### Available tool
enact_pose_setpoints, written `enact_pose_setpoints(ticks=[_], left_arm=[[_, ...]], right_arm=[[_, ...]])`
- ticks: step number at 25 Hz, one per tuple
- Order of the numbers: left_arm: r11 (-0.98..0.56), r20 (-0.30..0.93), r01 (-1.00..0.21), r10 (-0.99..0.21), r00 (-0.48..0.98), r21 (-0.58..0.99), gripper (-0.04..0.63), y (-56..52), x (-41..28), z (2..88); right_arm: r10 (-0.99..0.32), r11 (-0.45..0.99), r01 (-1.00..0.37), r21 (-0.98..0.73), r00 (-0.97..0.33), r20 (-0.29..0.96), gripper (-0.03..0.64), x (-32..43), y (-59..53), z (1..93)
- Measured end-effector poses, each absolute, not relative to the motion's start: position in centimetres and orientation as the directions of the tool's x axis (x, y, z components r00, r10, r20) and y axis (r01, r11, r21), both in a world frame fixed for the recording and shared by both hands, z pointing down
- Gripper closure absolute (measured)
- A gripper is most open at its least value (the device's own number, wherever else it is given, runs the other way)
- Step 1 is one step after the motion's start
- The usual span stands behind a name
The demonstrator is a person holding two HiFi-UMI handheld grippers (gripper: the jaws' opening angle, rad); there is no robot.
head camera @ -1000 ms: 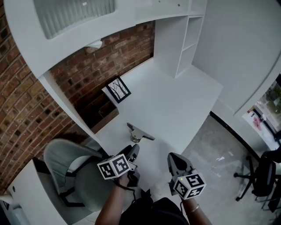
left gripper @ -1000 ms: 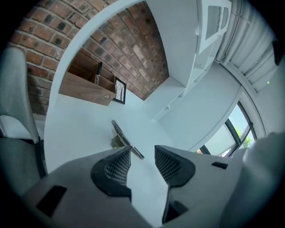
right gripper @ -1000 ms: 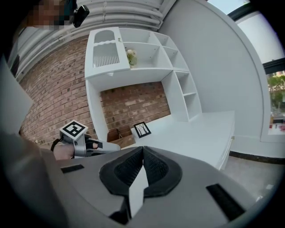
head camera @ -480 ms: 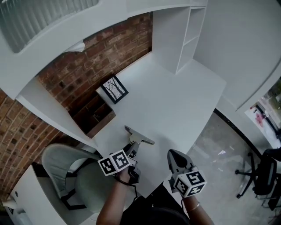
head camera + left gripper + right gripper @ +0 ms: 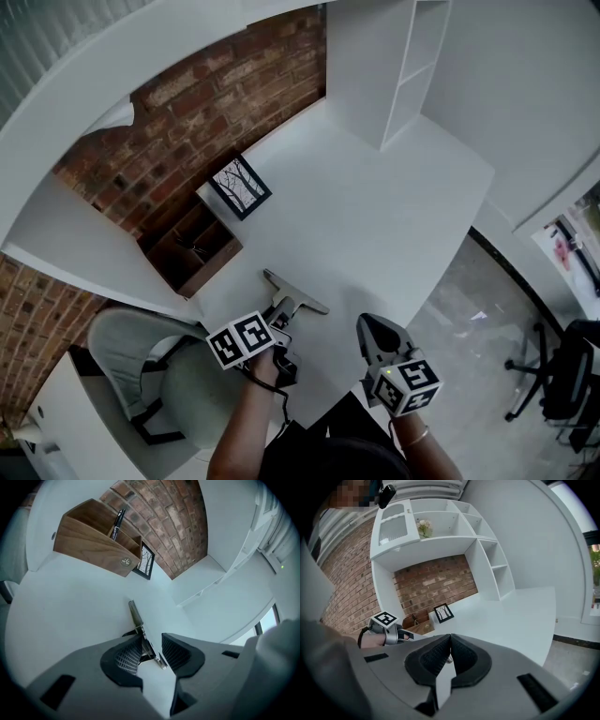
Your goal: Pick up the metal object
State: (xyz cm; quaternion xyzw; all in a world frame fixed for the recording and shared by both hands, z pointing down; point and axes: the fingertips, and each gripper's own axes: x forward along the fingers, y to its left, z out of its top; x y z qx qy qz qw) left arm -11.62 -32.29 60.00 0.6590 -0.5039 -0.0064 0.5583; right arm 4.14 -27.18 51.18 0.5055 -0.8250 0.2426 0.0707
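my left gripper sits low over the white desk, its jaws closing with the flat grey t-shaped metal object between them, pads not pressing it. the metal piece lies near the desk's front edge, running toward 12 o'clock from the jaws, with the brown wooden organiser box at 11 o'clock. my right gripper hovers at 3 o'clock, jaws closed together on nothing.
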Motion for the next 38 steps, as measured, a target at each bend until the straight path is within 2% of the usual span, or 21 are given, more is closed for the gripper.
enact_pose_setpoints(ticks=[13, 17, 21, 33, 38], left_arm=[[0.221, 0.568, -0.595, -0.659, 0.493, 0.773, 0.532, -33.0, -11.6, 60.6], [0.216, 0.549, -0.572, -0.662, 0.510, 0.791, 0.577, -32.9, -10.8, 60.2], [0.197, 0.541, -0.571, -0.654, 0.529, 0.797, 0.583, -32.9, -10.1, 59.8], [-0.066, 0.455, -0.690, -0.706, 0.543, 0.721, 0.584, -33.1, -7.6, 52.7], [-0.205, 0.427, -0.758, -0.722, 0.544, 0.620, 0.584, -32.6, -6.7, 49.7]], right_arm=[[-0.777, 0.386, -0.853, -0.352, -0.506, 0.374, 0.612, 4.1, -28.4, 52.0], [-0.779, 0.388, -0.852, -0.352, -0.507, 0.369, 0.612, 4.3, -28.4, 51.8], [-0.782, 0.389, -0.851, -0.352, -0.507, 0.361, 0.612, 4.4, -28.3, 51.5], [-0.810, 0.381, -0.864, -0.328, -0.483, 0.332, 0.612, 5.5, -27.3, 50.0], [-0.832, 0.365, -0.877, -0.313, -0.458, 0.312, 0.612, 6.5, -26.8, 49.1]])
